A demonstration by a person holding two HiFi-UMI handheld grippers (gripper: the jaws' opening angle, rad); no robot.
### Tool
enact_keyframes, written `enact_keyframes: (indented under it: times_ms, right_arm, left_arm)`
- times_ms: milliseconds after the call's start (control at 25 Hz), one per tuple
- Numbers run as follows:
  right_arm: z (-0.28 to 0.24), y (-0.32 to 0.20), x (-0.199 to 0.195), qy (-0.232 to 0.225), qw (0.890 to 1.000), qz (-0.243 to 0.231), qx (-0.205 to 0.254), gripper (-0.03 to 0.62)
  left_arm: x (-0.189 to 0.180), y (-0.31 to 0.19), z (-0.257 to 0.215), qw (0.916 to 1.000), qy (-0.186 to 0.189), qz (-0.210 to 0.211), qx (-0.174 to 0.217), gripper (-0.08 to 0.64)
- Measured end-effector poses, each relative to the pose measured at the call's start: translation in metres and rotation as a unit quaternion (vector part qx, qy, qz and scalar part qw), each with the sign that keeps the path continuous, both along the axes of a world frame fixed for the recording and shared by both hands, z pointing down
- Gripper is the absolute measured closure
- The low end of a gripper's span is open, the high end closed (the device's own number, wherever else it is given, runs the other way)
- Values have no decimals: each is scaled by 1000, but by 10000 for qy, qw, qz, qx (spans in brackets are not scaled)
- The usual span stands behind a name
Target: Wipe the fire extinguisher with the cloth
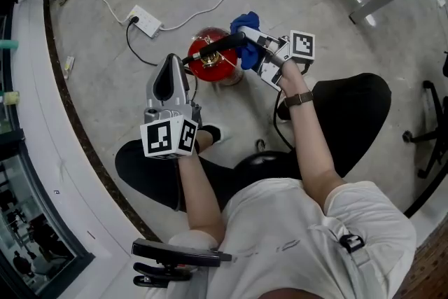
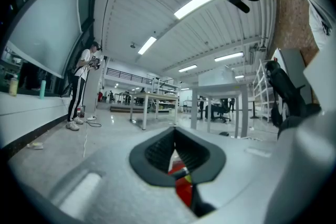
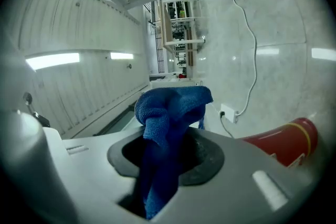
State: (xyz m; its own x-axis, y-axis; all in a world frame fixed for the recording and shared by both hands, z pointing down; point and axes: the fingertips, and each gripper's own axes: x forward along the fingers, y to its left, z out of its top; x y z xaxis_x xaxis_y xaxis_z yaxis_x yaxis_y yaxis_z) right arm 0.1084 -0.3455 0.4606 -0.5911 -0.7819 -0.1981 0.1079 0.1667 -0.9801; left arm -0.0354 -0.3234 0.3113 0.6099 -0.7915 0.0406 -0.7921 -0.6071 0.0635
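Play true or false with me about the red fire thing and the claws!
1. The right claw holds a blue cloth. True.
2. The fire extinguisher is green. False: it is red.
3. The fire extinguisher sits on a table. False: it is on the floor.
4. A white power strip lies on the floor. True.
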Motion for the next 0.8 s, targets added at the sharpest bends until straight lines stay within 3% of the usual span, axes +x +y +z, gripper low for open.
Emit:
enact_keyframes:
  times_ms: [120,200,360,520,640,800]
  right_arm:
    - [-19,0,-6,-644,9974,-51,314,469]
    - [-15,-1,-8,-669,9973,-79,286,469]
    - [26,-3,-8,-110,9999,-46,-109,469]
    - [122,3,-12,697,9918,-107,-1062,469]
    - [219,11,-7,969,9779,67,-1853,471]
    - [328,41,-5,1678,9412,225,-2922,469]
  left_arm:
    - [-4,-3,-3,10000,42,-19,44,560]
    - [-6,-5,-5,9999,30,-94,-36,560]
    - [-11,-8,-3,9998,-8,-159,-103,560]
    - [-14,-11,5,9996,-47,-205,-170,560]
    - [-14,-17,10,9994,-81,-216,-251,560]
    - [-12,-22,16,9991,-159,-171,-348,560]
